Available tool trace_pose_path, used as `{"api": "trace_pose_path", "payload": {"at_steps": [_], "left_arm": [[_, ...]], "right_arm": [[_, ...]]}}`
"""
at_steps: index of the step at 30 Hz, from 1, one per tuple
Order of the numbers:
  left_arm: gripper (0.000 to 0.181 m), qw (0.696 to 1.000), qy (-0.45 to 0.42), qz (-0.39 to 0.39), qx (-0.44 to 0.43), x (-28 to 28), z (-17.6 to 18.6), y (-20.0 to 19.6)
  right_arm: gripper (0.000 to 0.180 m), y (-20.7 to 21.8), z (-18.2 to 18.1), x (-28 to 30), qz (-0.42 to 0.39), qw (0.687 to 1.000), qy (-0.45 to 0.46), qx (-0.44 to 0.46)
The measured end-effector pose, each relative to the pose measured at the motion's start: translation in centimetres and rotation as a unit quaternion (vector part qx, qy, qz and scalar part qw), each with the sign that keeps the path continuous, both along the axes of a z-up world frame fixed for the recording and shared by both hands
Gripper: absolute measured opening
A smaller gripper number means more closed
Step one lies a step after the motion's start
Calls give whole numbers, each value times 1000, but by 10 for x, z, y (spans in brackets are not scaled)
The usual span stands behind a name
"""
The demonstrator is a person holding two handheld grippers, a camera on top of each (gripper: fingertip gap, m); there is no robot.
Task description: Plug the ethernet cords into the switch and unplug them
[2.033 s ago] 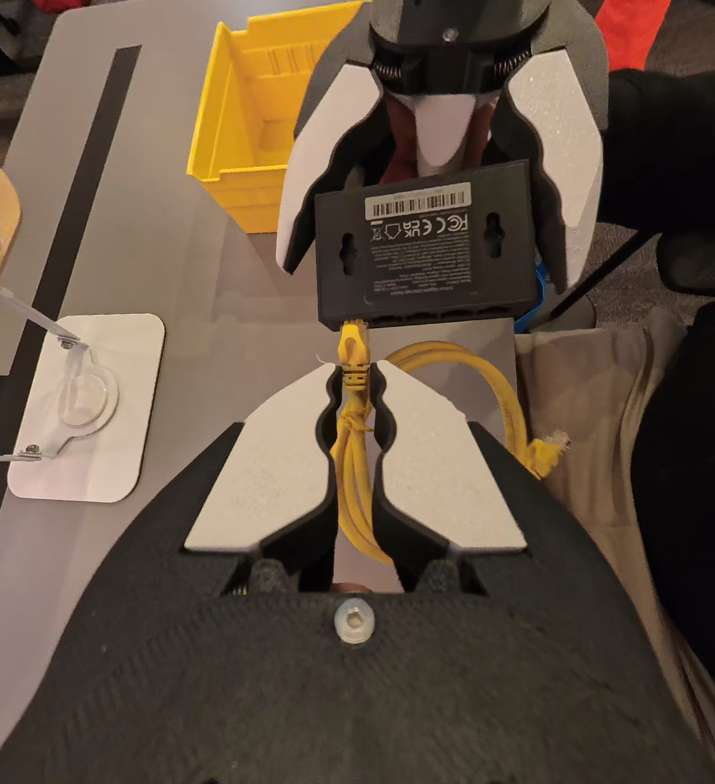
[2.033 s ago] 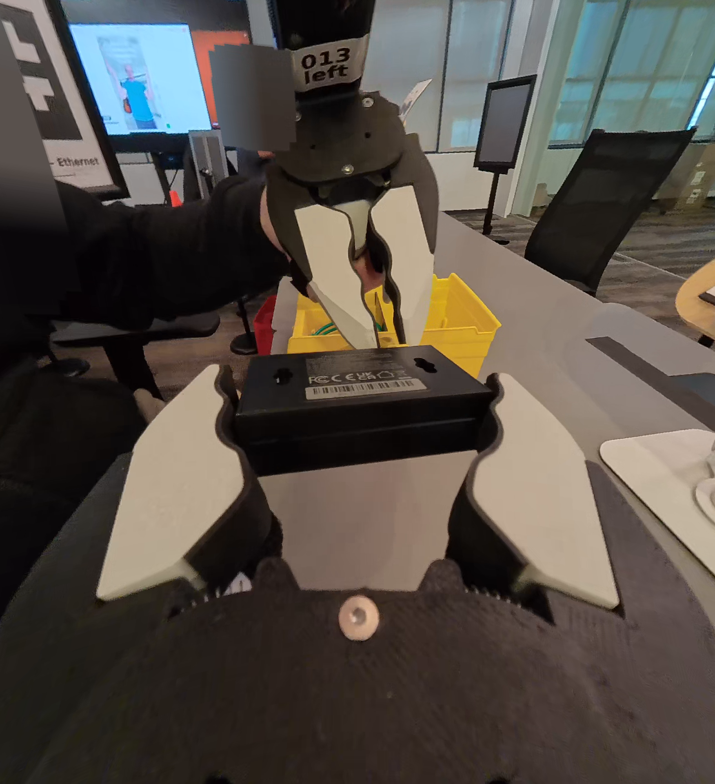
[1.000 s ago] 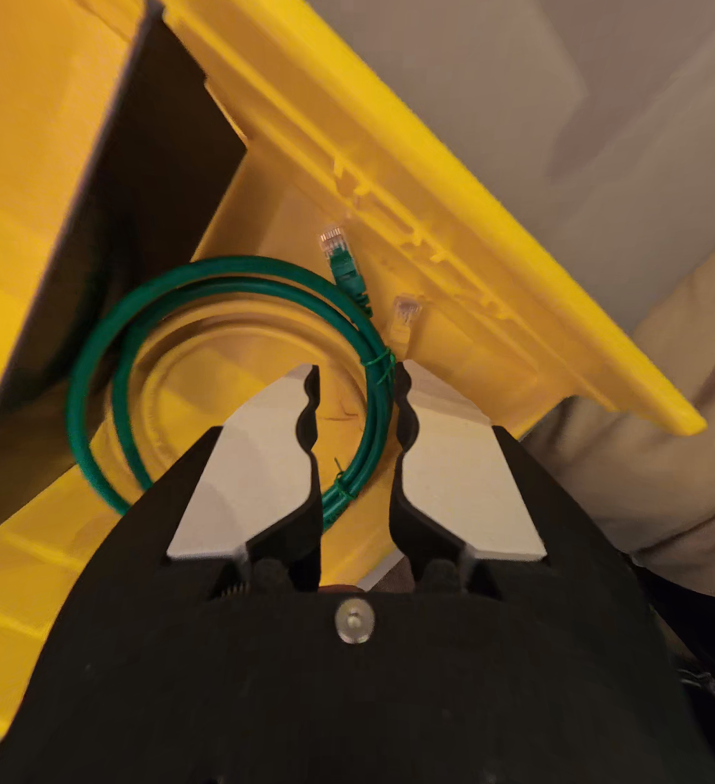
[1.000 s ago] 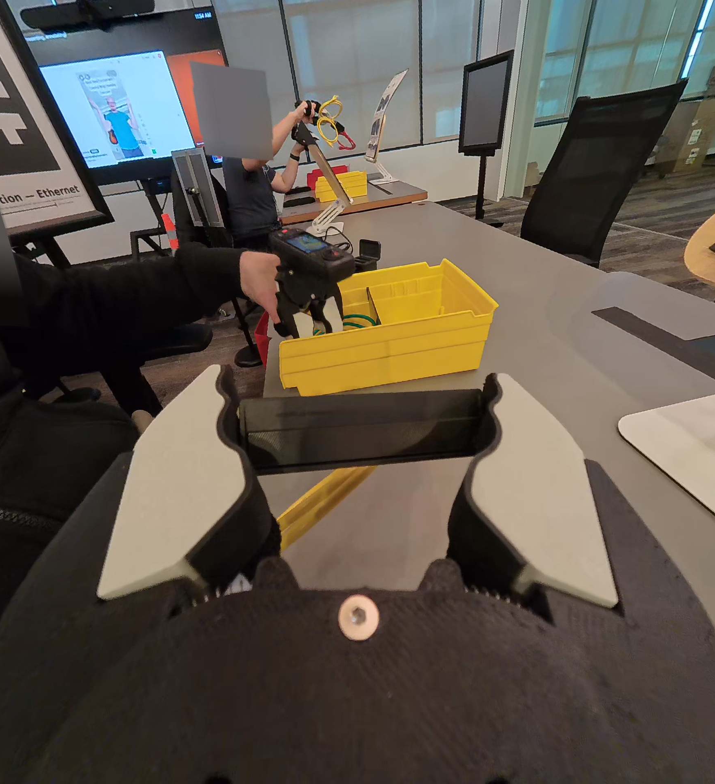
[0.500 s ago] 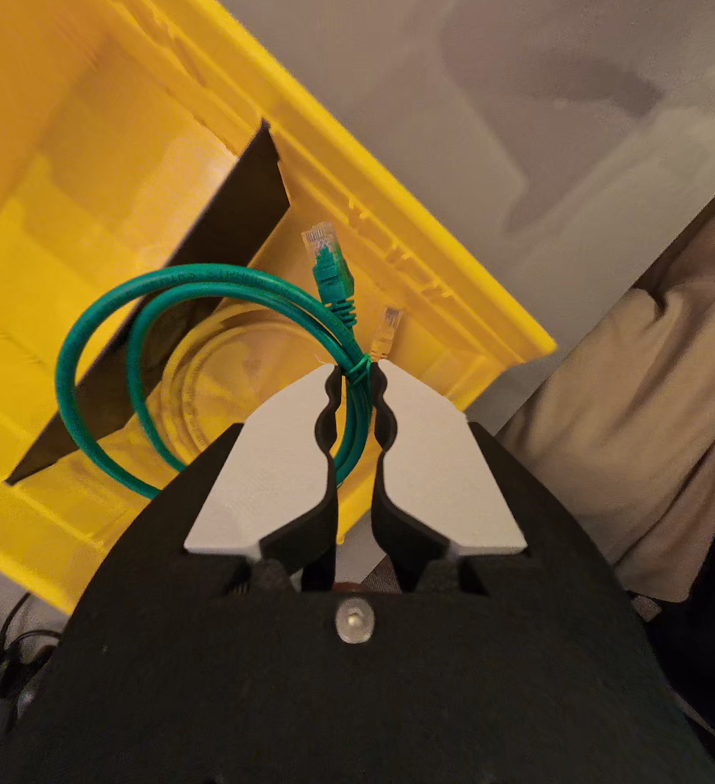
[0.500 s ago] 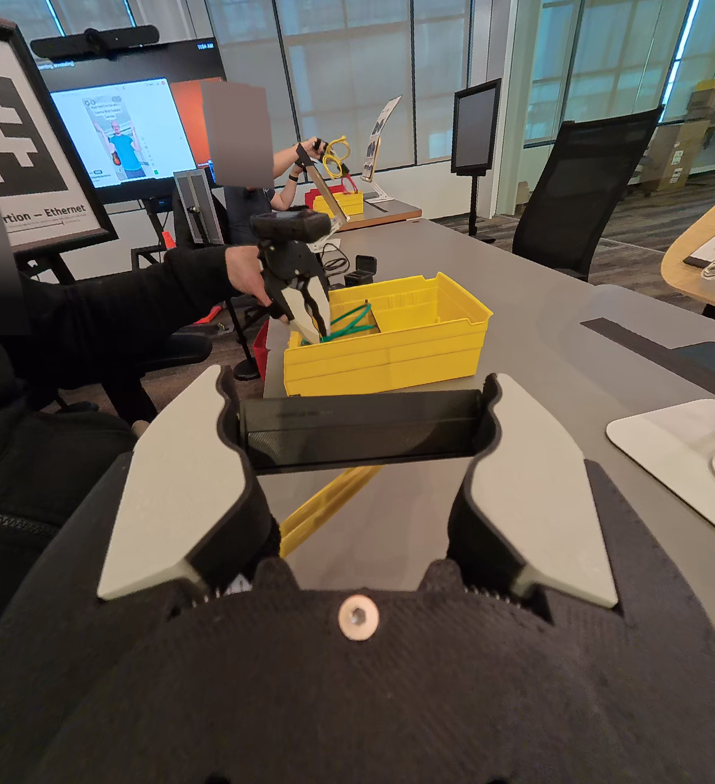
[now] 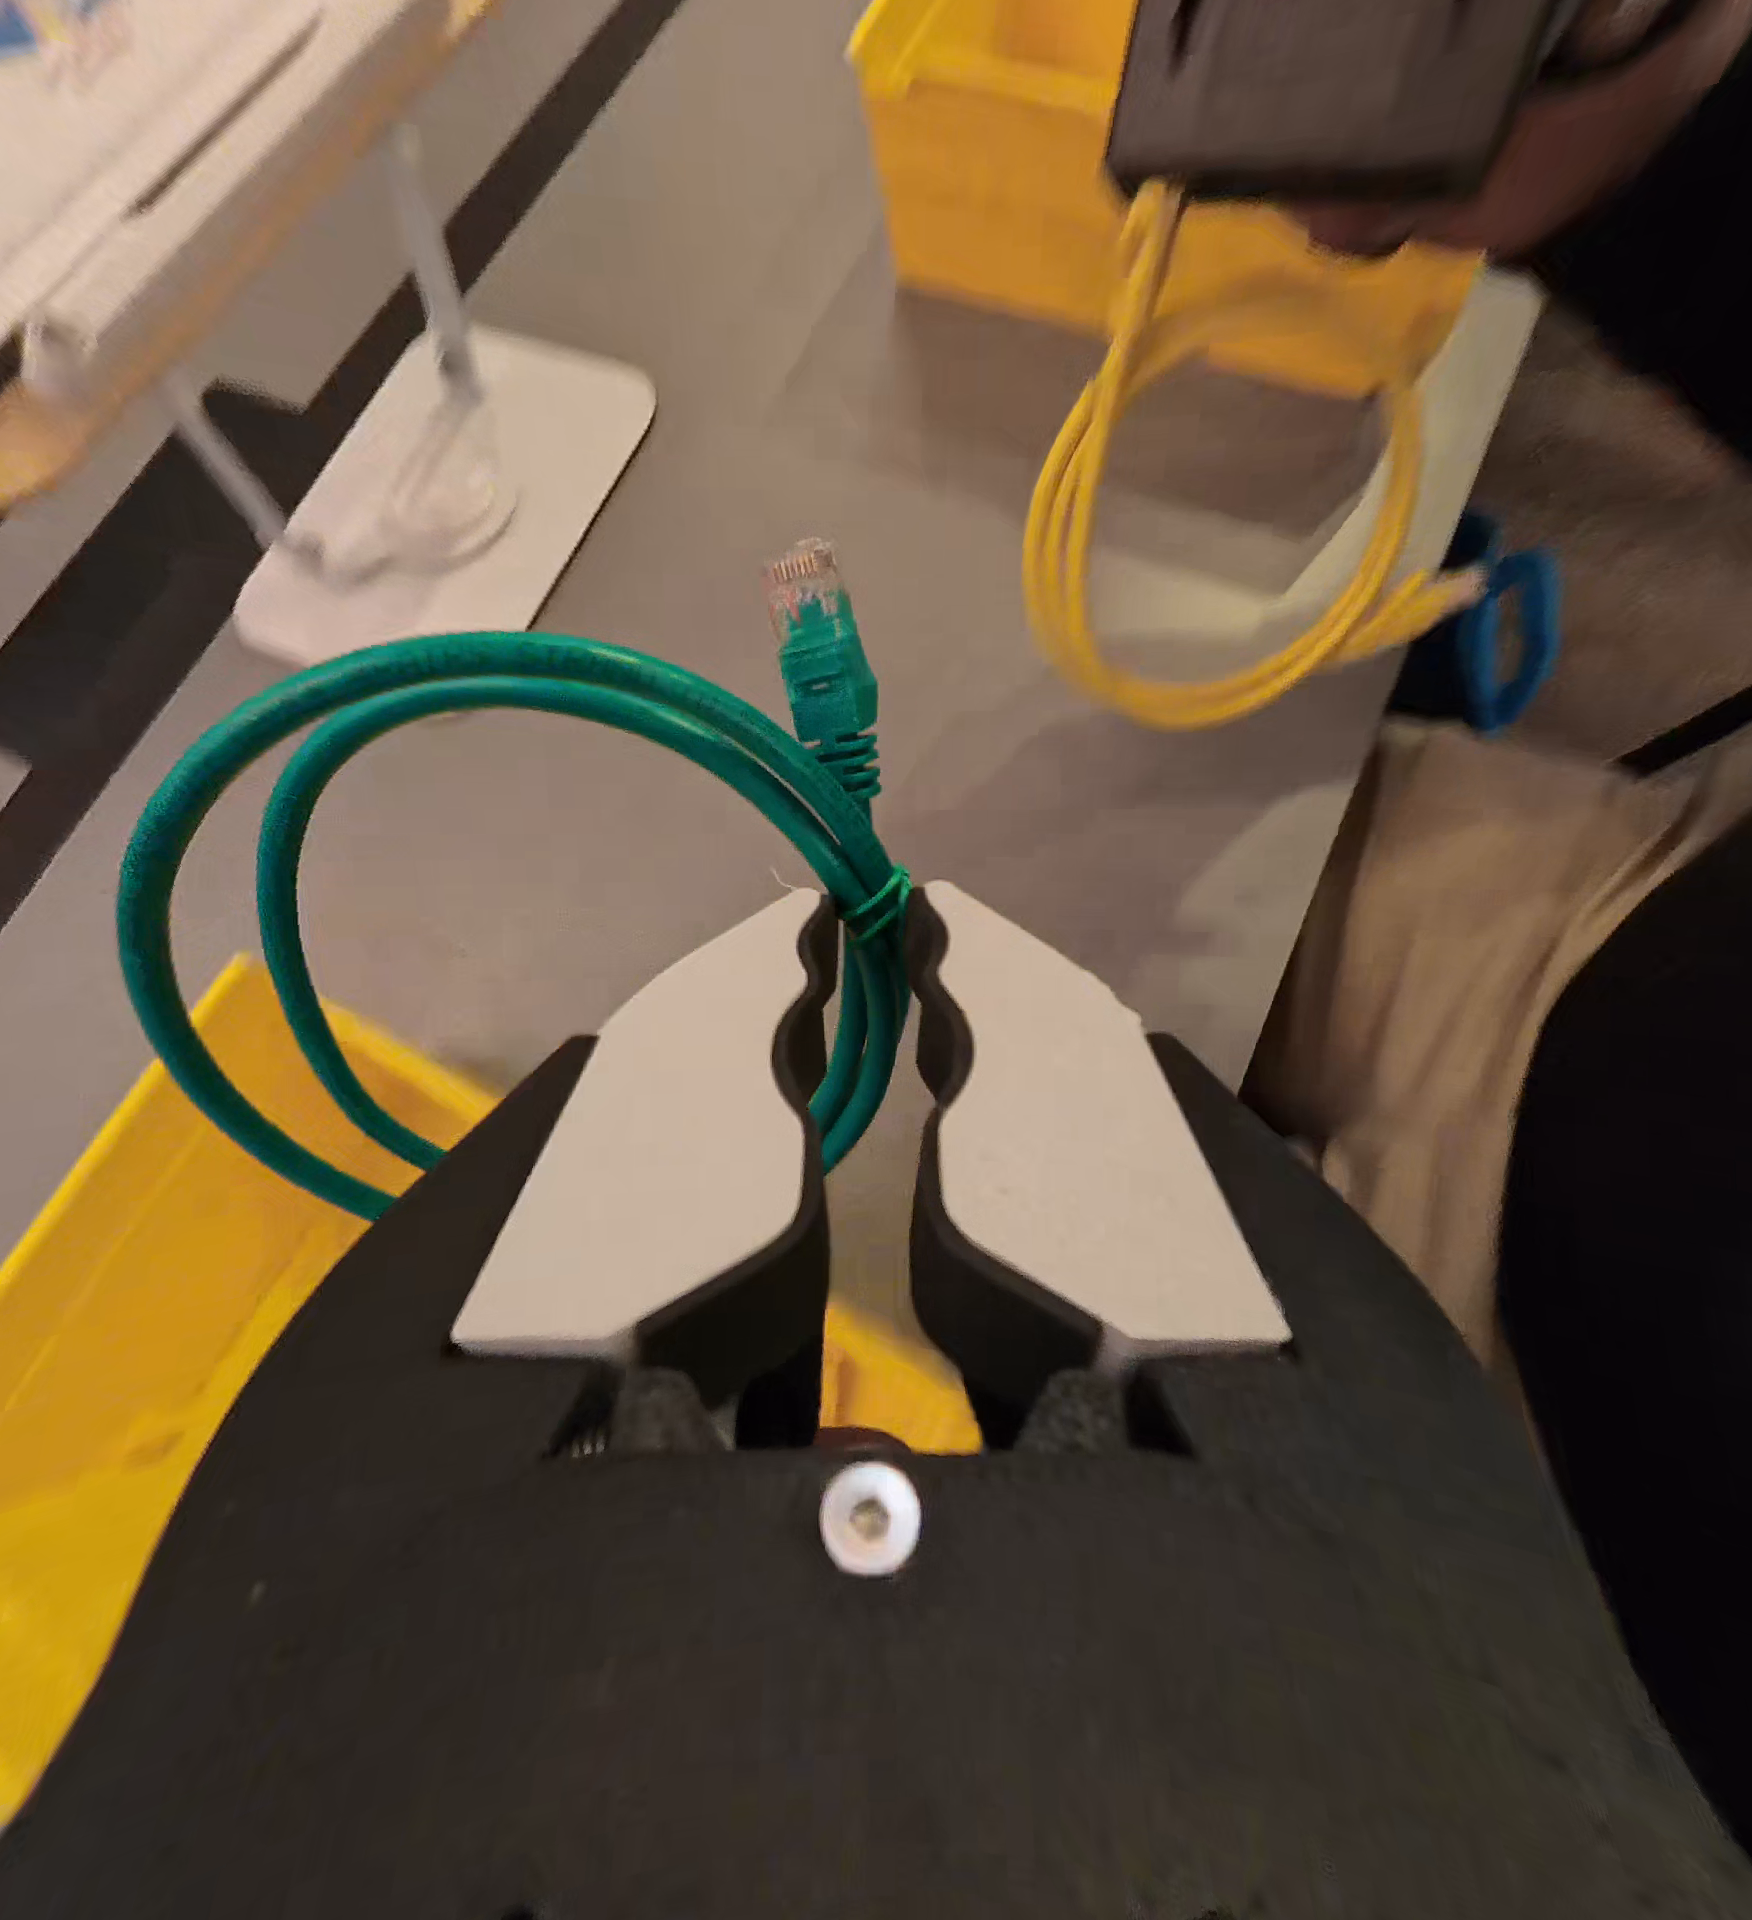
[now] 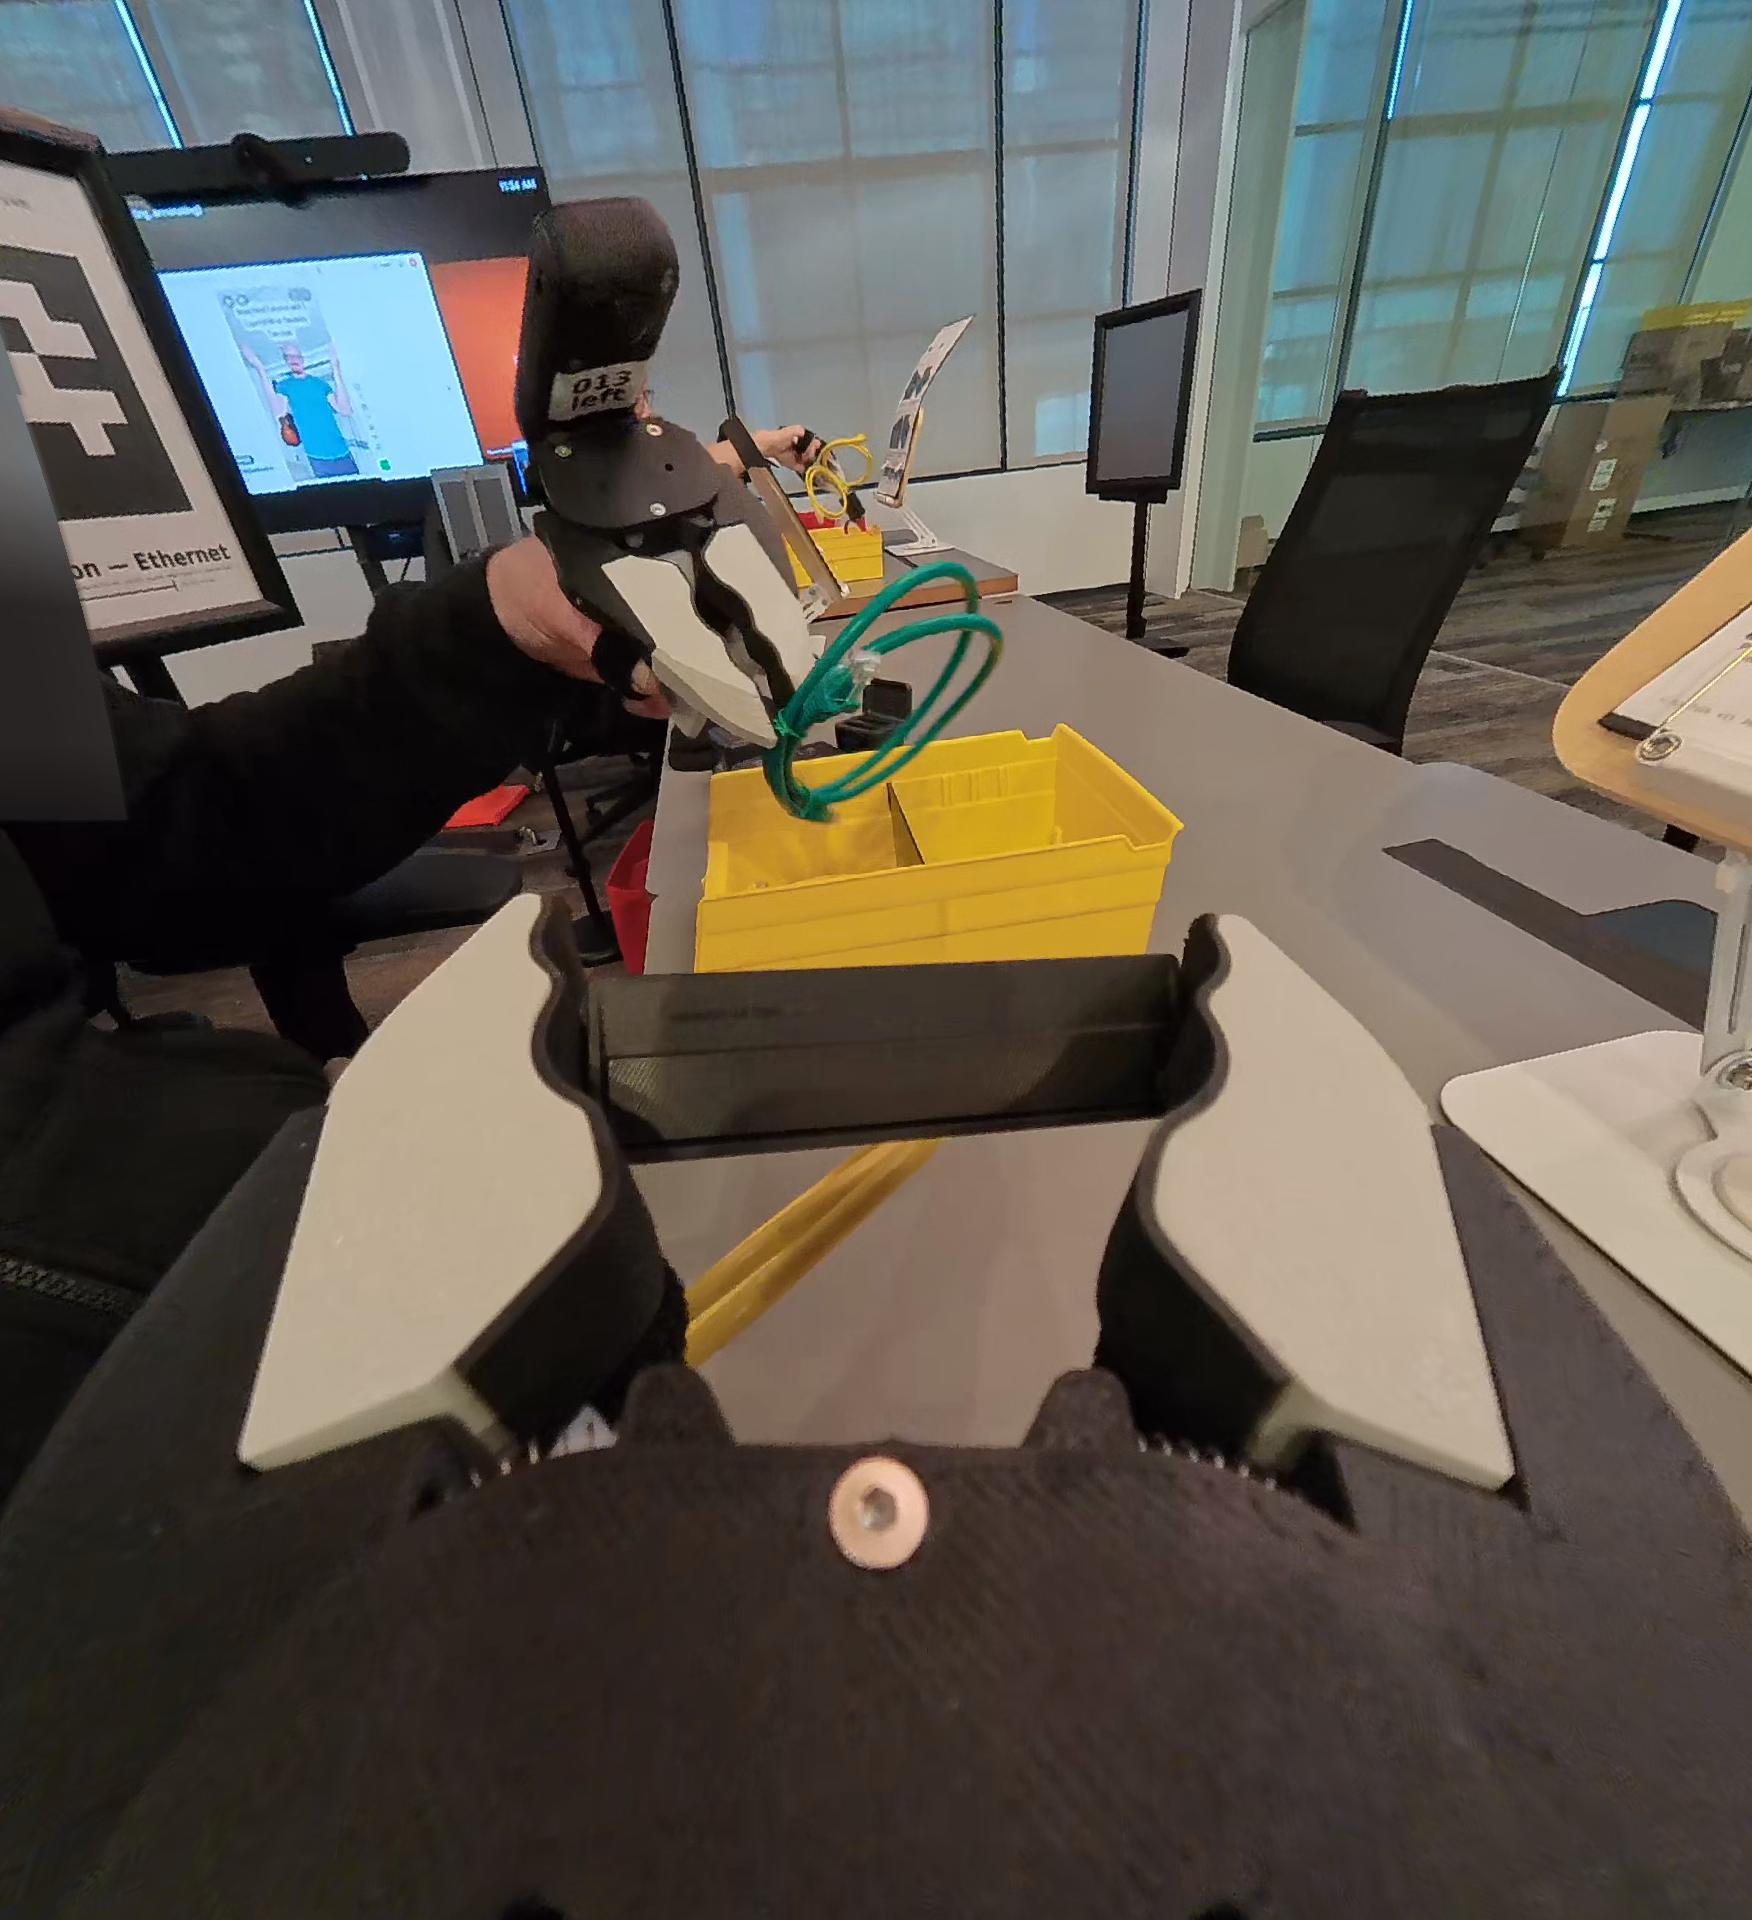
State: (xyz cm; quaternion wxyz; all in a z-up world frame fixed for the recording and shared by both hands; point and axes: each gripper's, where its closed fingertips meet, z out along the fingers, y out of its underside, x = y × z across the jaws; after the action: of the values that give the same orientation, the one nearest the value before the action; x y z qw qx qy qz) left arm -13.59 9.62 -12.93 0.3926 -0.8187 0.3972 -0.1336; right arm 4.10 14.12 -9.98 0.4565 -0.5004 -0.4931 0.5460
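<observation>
My left gripper (image 7: pixel 872 914) pinches the coiled green cord (image 7: pixel 498 707), plug up; ahead, blurred, the yellow cord (image 7: pixel 1215 520) hangs from the switch (image 7: pixel 1319 94).

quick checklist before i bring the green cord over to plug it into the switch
1. Left gripper jaws shut on the green cord: ok.
2. Green plug free and pointing forward past the jaws: ok.
3. Right gripper jaws clamped on the switch: ok.
4. Yellow cord seated in the switch: looks plugged, ok.
5. Free port next to it: cannot tell, the port side is blurred.
6. Green cord lifted clear of the yellow bin: ok.
</observation>
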Motion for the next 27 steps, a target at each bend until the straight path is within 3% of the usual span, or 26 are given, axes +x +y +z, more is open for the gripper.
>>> {"api": "trace_pose_path", "payload": {"at_steps": [1,5,9,13,16,22,27], "left_arm": [[12,1000,-26,-11,6,16,4,7],[12,987,-156,-44,2,76,12,32],[12,950,-300,-87,-6,112,-2,51],[12,923,-377,-53,-48,121,-38,68],[12,896,-439,-56,-38,122,-43,67],[12,918,-389,-51,-55,114,-64,70],[12,965,-249,-40,-72,109,-75,73]], "right_arm": [[108,0,2,2,-2,1000,2,2],[108,1,8,11,-7,1000,12,6],[108,3,12,18,-13,1000,20,6],[108,4,12,23,-17,1000,23,6],[108,5,12,25,-16,999,29,2],[108,5,11,25,-15,999,29,1],[108,5,11,24,-12,999,30,-1]]}}
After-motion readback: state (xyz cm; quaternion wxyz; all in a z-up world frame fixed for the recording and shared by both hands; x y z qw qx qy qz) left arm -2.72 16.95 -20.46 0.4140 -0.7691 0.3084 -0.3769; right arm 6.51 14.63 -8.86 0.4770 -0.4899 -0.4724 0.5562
